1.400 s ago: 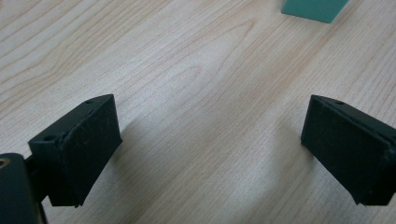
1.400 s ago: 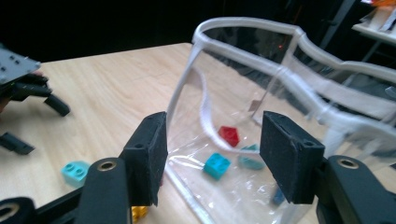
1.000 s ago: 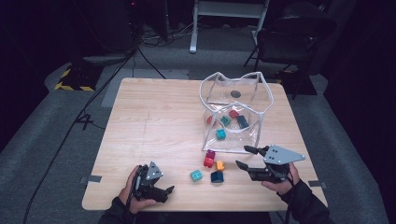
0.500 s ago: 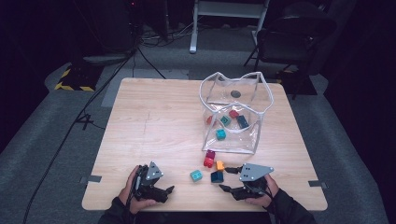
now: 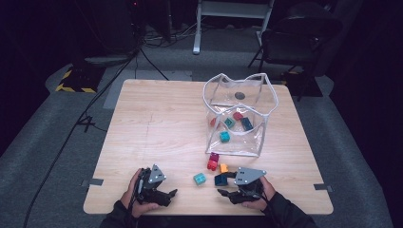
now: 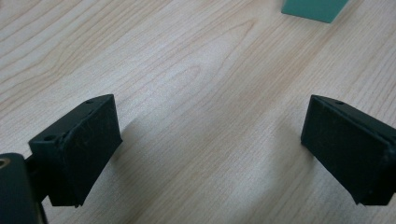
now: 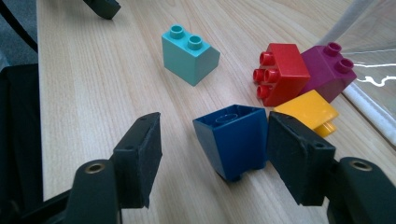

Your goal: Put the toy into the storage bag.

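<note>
My right gripper (image 5: 224, 184) lies low near the table's front edge, pointing left. Its jaws have just been opening. In the right gripper view the right gripper (image 7: 215, 154) stands open around an upturned dark blue brick (image 7: 233, 140); the right pad is close beside it and the left pad is well clear. Just beyond lie a teal brick (image 7: 190, 53), a red brick (image 7: 280, 72), a magenta brick (image 7: 329, 70) and an orange brick (image 7: 308, 112). My left gripper (image 5: 168, 195) rests at the front left, and the left gripper (image 6: 210, 149) is open over bare wood.
A clear soft-walled container (image 5: 237, 142) stands right of centre with several bricks inside. The loose bricks cluster just in front of it. The wooden table (image 5: 152, 123) is bare on its left half. A chair (image 5: 294, 42) stands behind the table.
My right hand has come down and moved left toward the front edge, so its jaws now straddle the dark blue brick. The left hand has stayed still.
</note>
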`<state>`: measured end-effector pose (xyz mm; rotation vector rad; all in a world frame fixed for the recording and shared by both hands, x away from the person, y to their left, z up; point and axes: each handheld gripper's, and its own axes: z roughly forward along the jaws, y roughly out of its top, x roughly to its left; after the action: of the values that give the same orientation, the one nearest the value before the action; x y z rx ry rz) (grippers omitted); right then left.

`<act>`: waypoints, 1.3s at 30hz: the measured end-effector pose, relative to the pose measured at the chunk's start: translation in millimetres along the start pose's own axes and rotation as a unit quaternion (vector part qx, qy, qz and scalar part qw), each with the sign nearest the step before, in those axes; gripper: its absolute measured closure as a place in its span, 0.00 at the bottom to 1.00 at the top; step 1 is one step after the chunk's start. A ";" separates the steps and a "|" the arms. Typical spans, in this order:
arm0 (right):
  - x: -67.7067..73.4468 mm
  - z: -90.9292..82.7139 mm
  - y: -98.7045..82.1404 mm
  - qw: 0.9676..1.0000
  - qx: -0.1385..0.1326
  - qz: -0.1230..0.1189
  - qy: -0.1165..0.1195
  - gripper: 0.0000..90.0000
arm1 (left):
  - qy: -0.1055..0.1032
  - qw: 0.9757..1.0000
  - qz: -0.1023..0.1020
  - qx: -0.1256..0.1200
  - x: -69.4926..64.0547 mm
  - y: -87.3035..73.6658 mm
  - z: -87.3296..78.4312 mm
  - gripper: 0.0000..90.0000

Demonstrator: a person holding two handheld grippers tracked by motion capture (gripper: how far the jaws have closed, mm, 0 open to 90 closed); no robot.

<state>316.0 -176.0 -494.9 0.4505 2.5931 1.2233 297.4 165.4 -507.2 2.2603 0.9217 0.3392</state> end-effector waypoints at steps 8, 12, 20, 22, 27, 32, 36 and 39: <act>-7.1 11.7 1.1 1.000 0.010 0.002 -0.014 0.40 | 0.000 1.000 0.000 0.000 0.0 0.0 0.0 0.06; -12.2 17.7 2.1 1.000 0.014 0.003 -0.014 0.39 | 0.000 1.000 0.000 0.000 0.0 0.0 0.0 0.06; -11.2 21.2 2.7 1.000 0.016 -0.001 -0.003 0.61 | 0.000 1.000 0.001 0.000 -0.1 -0.3 -0.3 0.06; -11.7 19.4 1.7 1.000 0.016 -0.002 -0.005 0.65 | -0.001 1.000 0.000 -0.002 -0.1 -0.5 -0.1 0.06; -12.6 14.7 0.1 1.000 0.014 -0.001 -0.004 0.65 | -0.001 1.000 0.000 -0.002 -0.2 -0.6 -0.2 0.06; -15.3 1.2 -2.7 1.000 0.002 0.007 -0.012 0.66 | -0.001 1.000 0.000 -0.002 -0.2 -0.7 -0.2 0.06; -20.4 -17.6 -4.9 1.000 -0.013 0.017 -0.021 0.66 | -0.001 1.000 0.000 -0.001 -0.3 -0.7 -0.3 0.06; -24.3 -31.3 -4.8 0.999 -0.027 0.020 -0.033 0.66 | -0.001 1.000 0.000 -0.002 -0.3 -0.7 -0.2 0.06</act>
<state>327.0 -210.1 -477.1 0.5268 2.5012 1.2650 296.8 165.7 -507.5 2.2573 0.9193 0.3379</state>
